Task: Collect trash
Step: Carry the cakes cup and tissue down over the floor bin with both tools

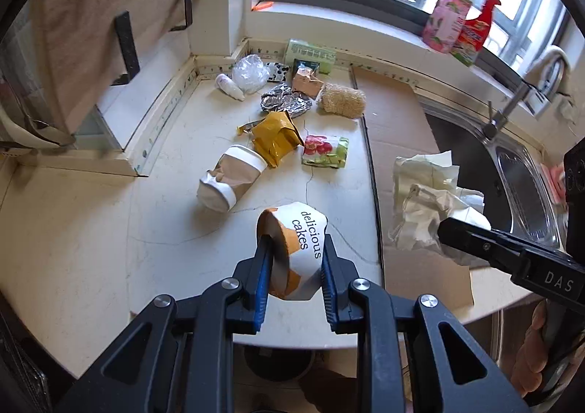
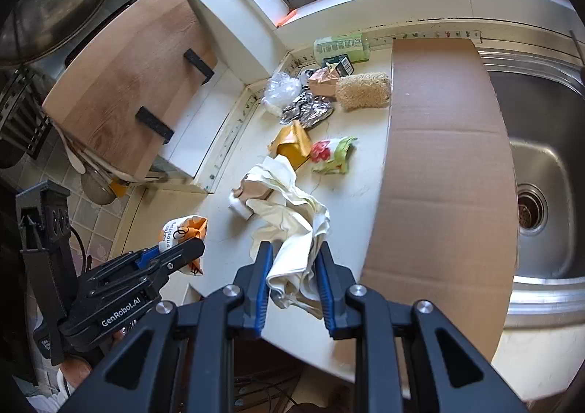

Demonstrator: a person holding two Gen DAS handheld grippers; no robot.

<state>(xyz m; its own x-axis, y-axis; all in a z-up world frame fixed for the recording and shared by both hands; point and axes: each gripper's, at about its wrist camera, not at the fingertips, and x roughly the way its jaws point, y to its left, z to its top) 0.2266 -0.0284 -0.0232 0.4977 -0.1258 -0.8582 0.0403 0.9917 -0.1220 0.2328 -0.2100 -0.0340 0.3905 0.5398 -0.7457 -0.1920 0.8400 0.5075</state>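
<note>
My left gripper [image 1: 296, 246] is shut on a squashed orange-and-white paper wrapper [image 1: 305, 226] printed "delicious cakes", held above the counter's front edge. My right gripper [image 2: 294, 252] is shut on a crumpled cream paper bag [image 2: 289, 201] that hangs from its pads. In the right wrist view the left gripper [image 2: 193, 250] and its wrapper [image 2: 179, 228] sit to the left. On the counter lie a crushed paper cup [image 1: 230, 179], a yellow wrapper [image 1: 278, 136], a floral packet [image 1: 323, 151], crumpled foil [image 1: 285, 102] and clear plastic [image 1: 250, 72].
A cardboard sheet [image 2: 442, 142] lies between the white counter [image 1: 175, 142] and the steel sink [image 2: 544, 171]. A loofah sponge [image 1: 342, 98] and a green pack [image 1: 310, 52] sit by the back wall. Spray bottles [image 1: 471, 25] stand on the sill. A wooden board [image 2: 128, 76] leans at left.
</note>
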